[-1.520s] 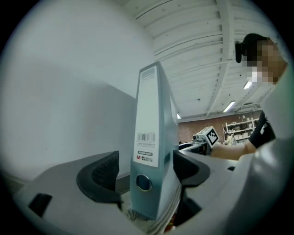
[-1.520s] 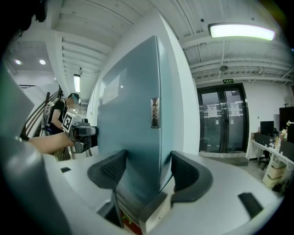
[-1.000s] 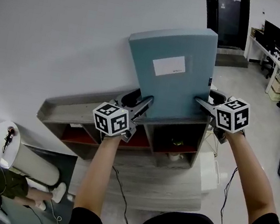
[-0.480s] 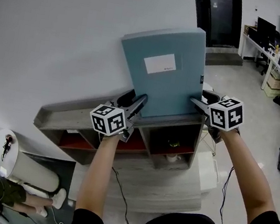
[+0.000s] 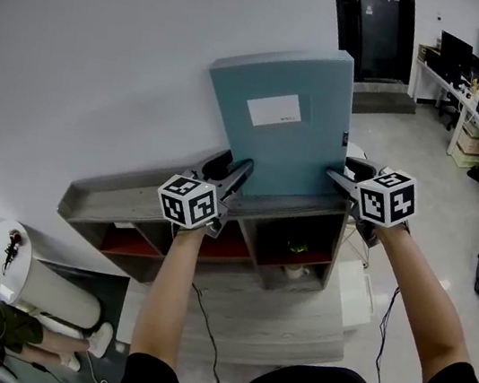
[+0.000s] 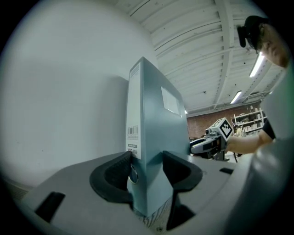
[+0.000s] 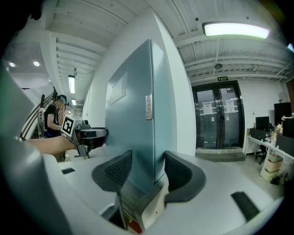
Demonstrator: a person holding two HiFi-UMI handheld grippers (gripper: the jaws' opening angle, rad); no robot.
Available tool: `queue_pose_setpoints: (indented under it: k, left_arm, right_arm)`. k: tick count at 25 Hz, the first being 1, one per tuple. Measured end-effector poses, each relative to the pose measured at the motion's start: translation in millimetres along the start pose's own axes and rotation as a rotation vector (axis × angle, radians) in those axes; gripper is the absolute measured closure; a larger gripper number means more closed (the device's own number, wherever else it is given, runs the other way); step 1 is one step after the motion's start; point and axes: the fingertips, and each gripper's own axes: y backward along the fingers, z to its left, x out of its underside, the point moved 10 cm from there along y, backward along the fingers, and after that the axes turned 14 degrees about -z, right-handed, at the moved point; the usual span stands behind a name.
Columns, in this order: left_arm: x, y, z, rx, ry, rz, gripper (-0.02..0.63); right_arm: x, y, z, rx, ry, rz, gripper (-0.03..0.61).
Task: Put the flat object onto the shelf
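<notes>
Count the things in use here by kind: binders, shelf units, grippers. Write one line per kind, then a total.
Binder: 1
Shelf unit: 1
Grippers: 2, the left gripper and the right gripper, the jaws of each having just closed further on the binder
Total: 4

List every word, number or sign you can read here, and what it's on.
Nothing reads clearly.
White label on the binder front: too small to read.
Barcode label on its spine: print blurred.
Green sign above the glass doors: too small to read.
</notes>
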Motion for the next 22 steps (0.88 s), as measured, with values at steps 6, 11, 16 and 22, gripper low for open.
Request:
queue_pose_setpoints:
  k: [6,11,16,22]
  left_arm:
    - [2.4,3.2,0.4,-0.002,0.017,-0.025,0.397]
    - [1.8,4.7,-1.1,-0.009,0.043,-0.024,0.397]
    - [3.2,9.8,-3.8,-0.034,0.06,-0.021,0.396]
    - [-0.4,17.0,-12.4,-0.059,0.073,-0.036,0.396]
  right_arm:
    - [0.2,-1.5,-1.0,-0.008,-0.003,0.013,0.357]
    - [-0.8,1.2,-2.9,-0.011,-0.015,0.012,0.357]
    - [-3.8,9.7,-3.3,-0.017,-0.033,-0.002,0.357]
    - [-7.3,28.7,-9.9,-0.013,-0.044,-0.023,0.357]
